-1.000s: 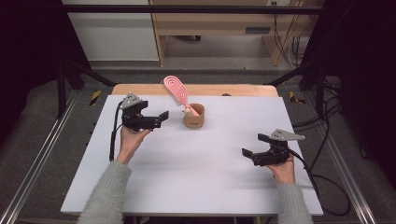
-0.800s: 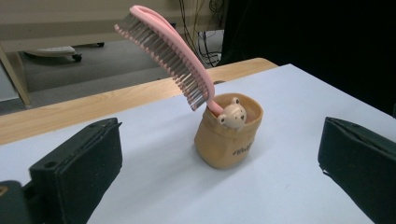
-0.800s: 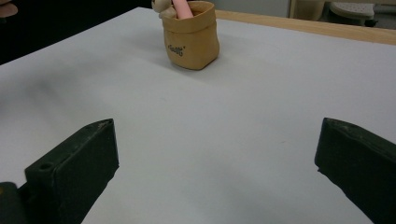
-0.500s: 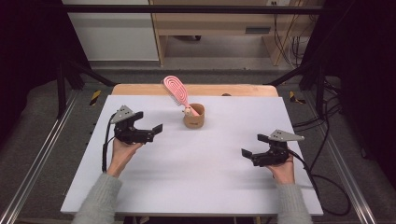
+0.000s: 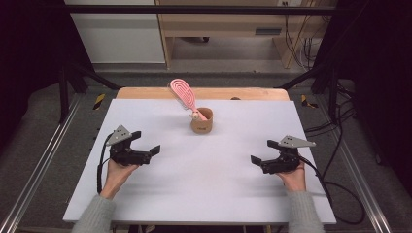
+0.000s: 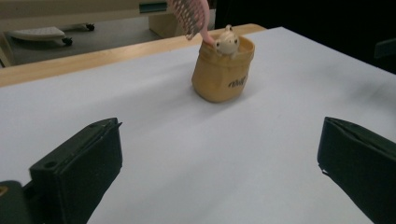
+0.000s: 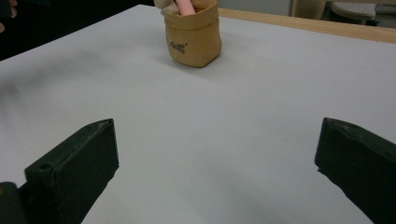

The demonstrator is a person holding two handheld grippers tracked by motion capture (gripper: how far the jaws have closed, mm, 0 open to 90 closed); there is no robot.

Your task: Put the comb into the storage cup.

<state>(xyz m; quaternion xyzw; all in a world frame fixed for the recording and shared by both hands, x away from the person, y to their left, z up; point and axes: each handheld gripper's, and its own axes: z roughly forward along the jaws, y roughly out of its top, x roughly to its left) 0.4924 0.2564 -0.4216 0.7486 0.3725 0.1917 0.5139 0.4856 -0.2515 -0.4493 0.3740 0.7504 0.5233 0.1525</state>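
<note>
The high view takes in the whole pink hairbrush [image 5: 183,95] leaning out of the tan cup [image 5: 202,121] near the surface's [image 5: 218,194] far edge; the left gripper view adds a small cream figure [image 6: 227,40] inside. Left tongs [image 5: 145,143] and right tongs [image 5: 262,151] gape, empty, near the side edges.

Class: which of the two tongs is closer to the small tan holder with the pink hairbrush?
The left tongs; the right tongs sit farther from the holder.

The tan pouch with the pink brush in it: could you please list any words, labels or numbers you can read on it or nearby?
Tan pouch: one short dark word on its side, too blurred to read in either gripper view.
Pink brush: no text.
White table: no text.
</note>
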